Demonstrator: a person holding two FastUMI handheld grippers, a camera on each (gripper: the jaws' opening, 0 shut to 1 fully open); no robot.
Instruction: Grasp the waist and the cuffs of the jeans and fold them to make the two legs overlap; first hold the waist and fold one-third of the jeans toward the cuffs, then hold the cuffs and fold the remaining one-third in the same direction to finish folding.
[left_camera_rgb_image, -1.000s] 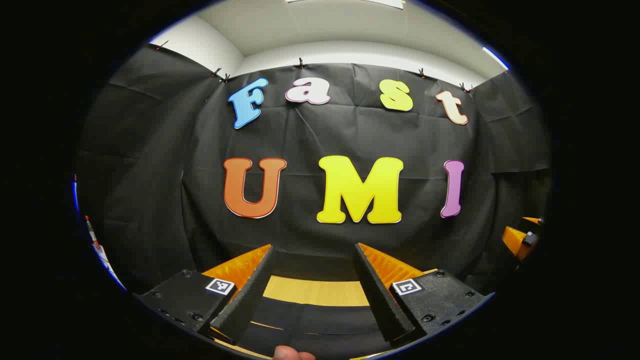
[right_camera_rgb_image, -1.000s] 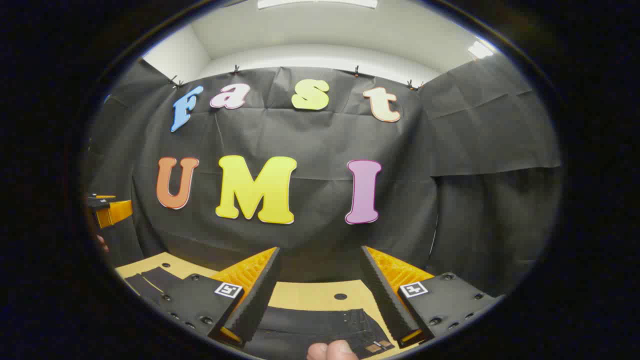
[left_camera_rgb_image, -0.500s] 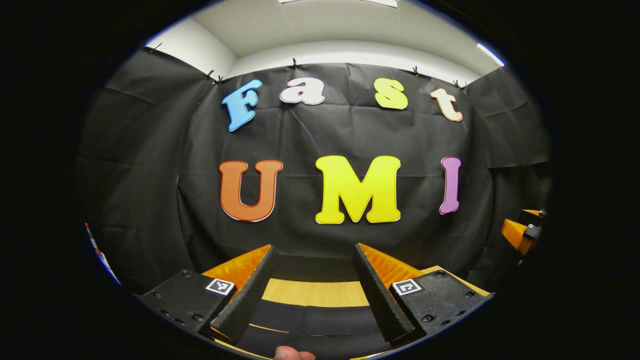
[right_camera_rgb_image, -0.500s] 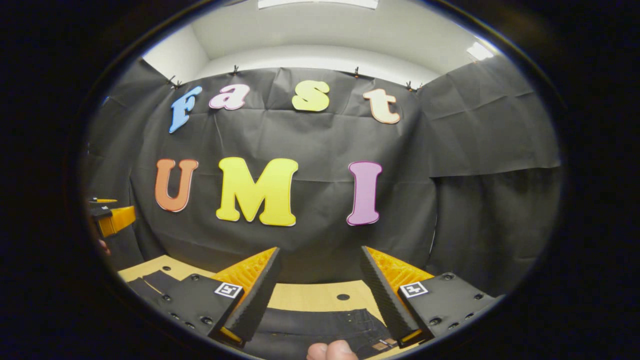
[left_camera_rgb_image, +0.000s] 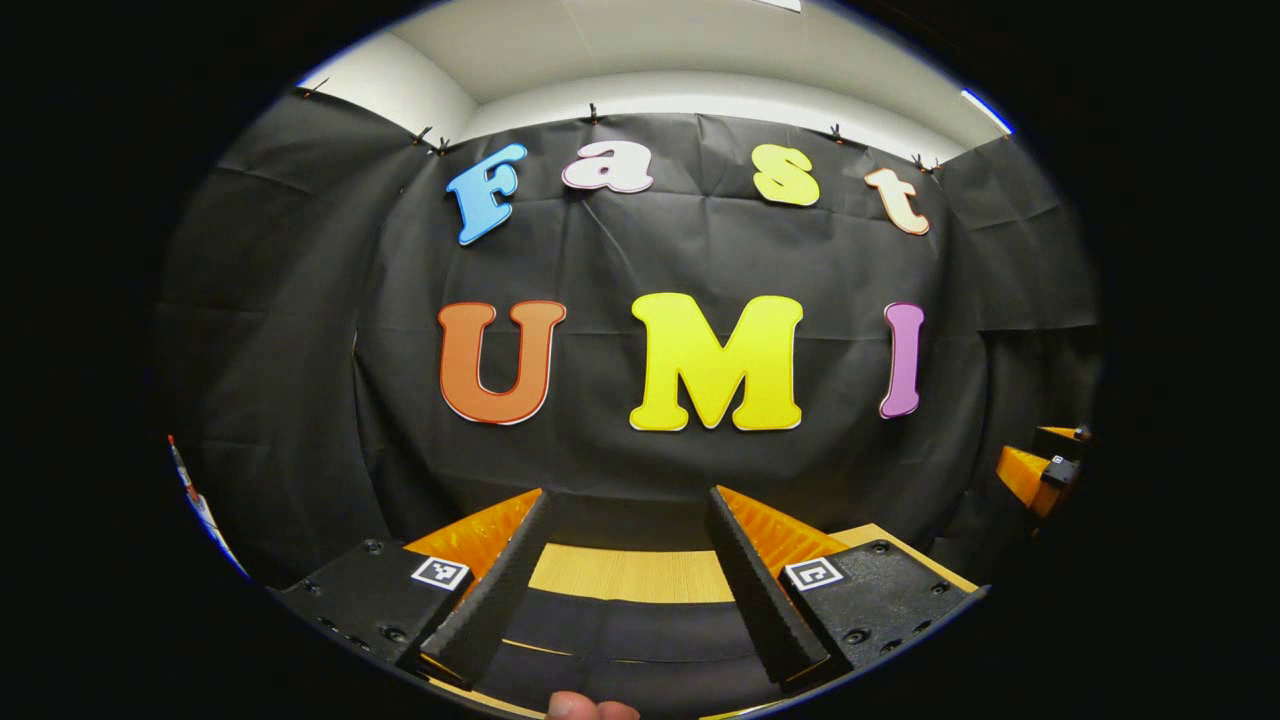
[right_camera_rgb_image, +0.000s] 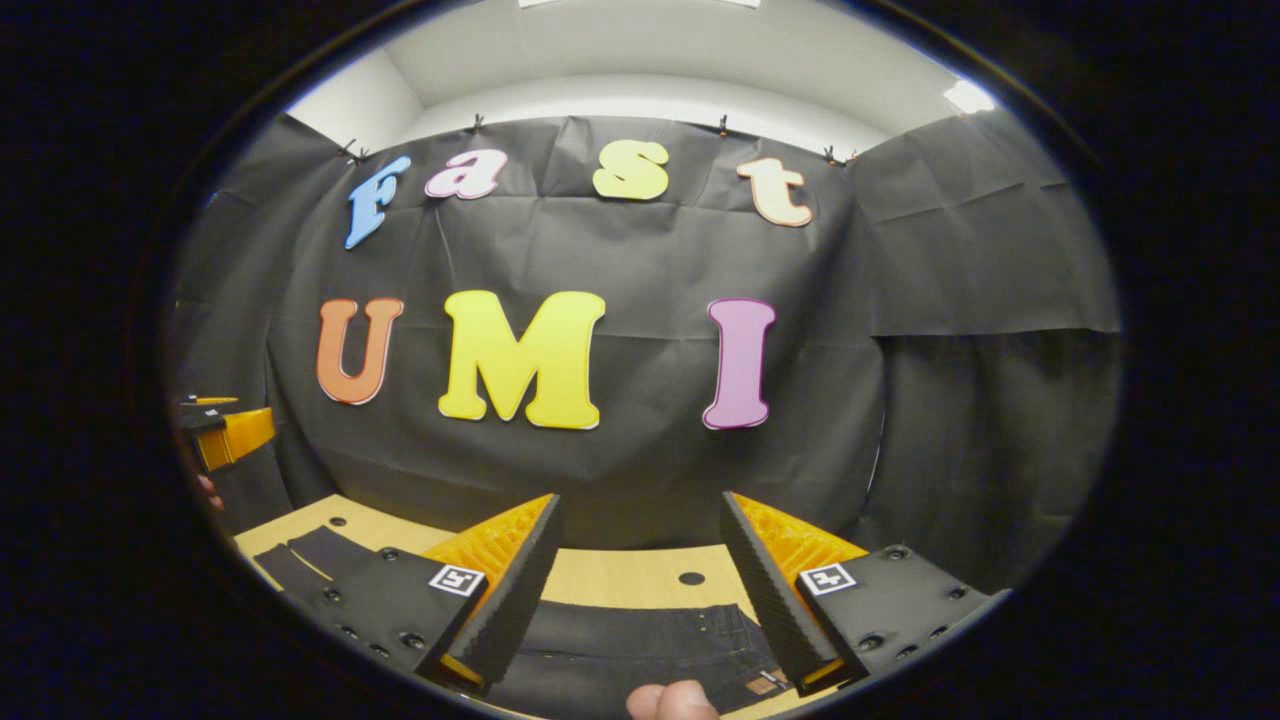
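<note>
Task looks barely begun, if at all. Dark jeans (right_camera_rgb_image: 640, 640) lie flat on the bench (right_camera_rgb_image: 620, 578), waist end near the right gripper (right_camera_rgb_image: 640, 590), leg cuffs toward the bench's left edge; no fold is visible. Left gripper (left_camera_rgb_image: 620, 580) hangs above the jeans' dark cloth, fingers spread, grasping nothing; right gripper likewise spread and empty. All folds judged still to do. A small round hole (right_camera_rgb_image: 691, 578) sits in the bench beyond the waist. Nothing seems to block the approach.
</note>
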